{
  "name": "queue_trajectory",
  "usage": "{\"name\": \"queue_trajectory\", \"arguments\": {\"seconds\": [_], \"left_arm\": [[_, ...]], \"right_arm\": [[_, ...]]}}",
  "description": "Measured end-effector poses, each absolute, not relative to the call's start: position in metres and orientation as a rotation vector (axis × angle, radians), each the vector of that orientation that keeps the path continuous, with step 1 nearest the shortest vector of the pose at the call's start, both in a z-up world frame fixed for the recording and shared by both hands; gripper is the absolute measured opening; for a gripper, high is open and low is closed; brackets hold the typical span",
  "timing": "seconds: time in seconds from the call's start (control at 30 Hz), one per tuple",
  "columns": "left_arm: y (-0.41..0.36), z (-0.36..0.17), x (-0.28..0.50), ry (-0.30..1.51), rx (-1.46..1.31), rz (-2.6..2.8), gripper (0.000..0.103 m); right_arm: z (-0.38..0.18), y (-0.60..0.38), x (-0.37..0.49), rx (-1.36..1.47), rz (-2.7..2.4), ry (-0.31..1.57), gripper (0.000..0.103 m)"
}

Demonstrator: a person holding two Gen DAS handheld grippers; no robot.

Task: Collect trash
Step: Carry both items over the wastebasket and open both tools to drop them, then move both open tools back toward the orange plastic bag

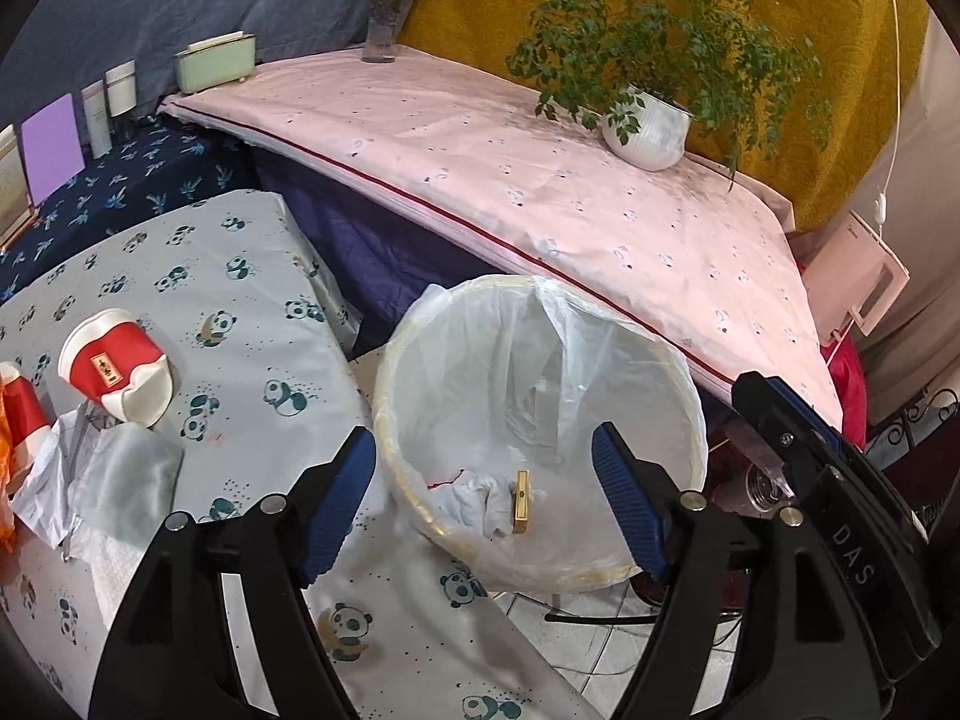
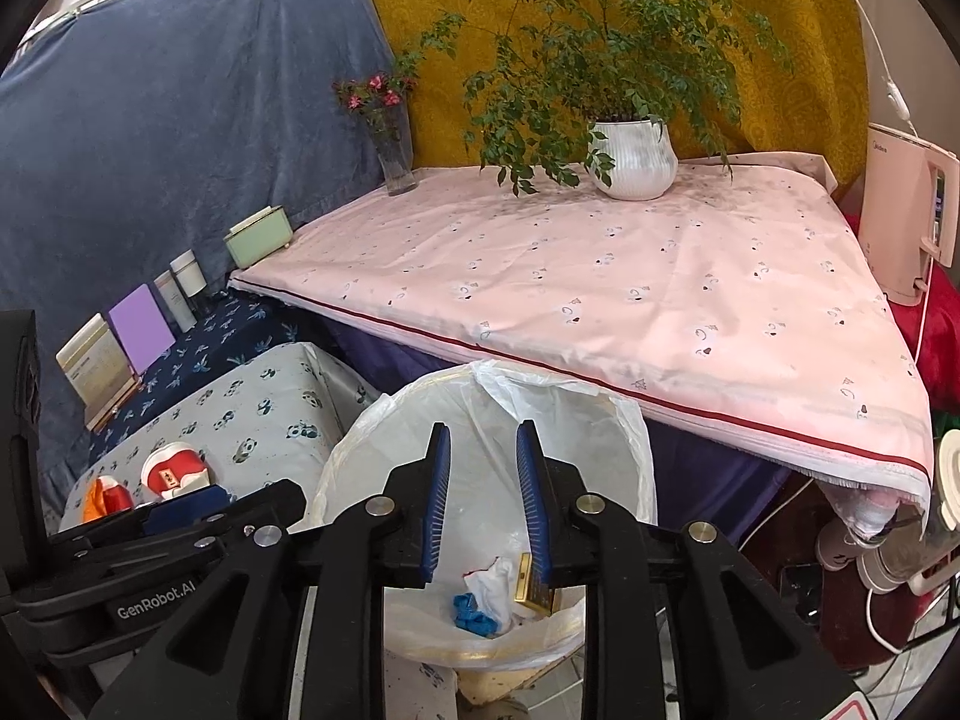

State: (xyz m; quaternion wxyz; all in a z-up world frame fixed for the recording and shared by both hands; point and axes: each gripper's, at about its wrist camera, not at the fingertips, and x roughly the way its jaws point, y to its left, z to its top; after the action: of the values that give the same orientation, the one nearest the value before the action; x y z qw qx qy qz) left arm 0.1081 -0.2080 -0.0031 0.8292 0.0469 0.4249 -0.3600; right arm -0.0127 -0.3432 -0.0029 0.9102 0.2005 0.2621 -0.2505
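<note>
Both grippers hang over a bin (image 1: 540,432) lined with a clear white bag, standing on the floor between a panda-print tabletop (image 1: 252,324) and a pink-covered tabletop (image 1: 540,180). Left gripper (image 1: 483,501): jaws wide apart, nothing between the pads, bin mouth showing through the gap. Right gripper (image 2: 483,504): jaws parted only a little, nothing gripped; a small gold box (image 2: 536,591) shows just below the right-hand pad, apparently lying in the bin, though contact with the pad is hard to rule out from this angle.

In the bin bottom: crumpled white tissue (image 2: 495,585), a blue scrap (image 2: 474,612), the gold box leaning on the tissue.

Still on the panda tabletop, left of the bin: a crushed red-and-white paper cup (image 1: 114,372) on its side, crumpled white paper and a greyish wrapper (image 1: 102,474) just beside it, another red-and-orange item (image 1: 18,414) at the frame edge, partly cut off.

On the pink tabletop: a white pot with a leafy plant (image 2: 630,162) and a glass vase with pink flowers (image 2: 396,150), well apart. A pale kettle (image 2: 906,228) sits at the far right.
</note>
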Motion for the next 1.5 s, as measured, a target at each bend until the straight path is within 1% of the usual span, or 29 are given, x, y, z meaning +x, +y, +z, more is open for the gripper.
{"name": "queue_trajectory", "arguments": {"seconds": [0.07,0.2,0.4,0.93,1.0,1.03,1.1,1.5], "left_arm": [[-0.202,-0.002,0.11,0.902,0.087,-0.751,0.071],[-0.188,0.002,0.111,0.896,0.065,-0.732,0.071],[-0.16,0.008,0.114,0.882,0.023,-0.693,0.075],[-0.064,0.015,0.125,0.87,-0.094,-0.554,0.075],[-0.051,0.015,0.126,0.868,-0.109,-0.531,0.078],[-0.043,0.015,0.127,0.868,-0.118,-0.514,0.082],[-0.027,0.014,0.127,0.862,-0.135,-0.478,0.086],[0.073,-0.007,0.132,0.878,-0.212,-0.293,0.087]], "right_arm": [[-0.001,-0.339,-0.011,0.408,-0.512,0.541,0.024],[0.005,-0.329,-0.01,0.397,-0.5,0.533,0.032],[0.017,-0.308,-0.005,0.372,-0.472,0.519,0.037],[0.034,-0.235,0.021,0.306,-0.335,0.536,0.038],[0.036,-0.222,0.024,0.294,-0.313,0.54,0.04],[0.036,-0.216,0.025,0.29,-0.302,0.542,0.042],[0.037,-0.204,0.027,0.285,-0.283,0.544,0.045],[0.027,-0.134,0.05,0.239,-0.148,0.604,0.045]]}}
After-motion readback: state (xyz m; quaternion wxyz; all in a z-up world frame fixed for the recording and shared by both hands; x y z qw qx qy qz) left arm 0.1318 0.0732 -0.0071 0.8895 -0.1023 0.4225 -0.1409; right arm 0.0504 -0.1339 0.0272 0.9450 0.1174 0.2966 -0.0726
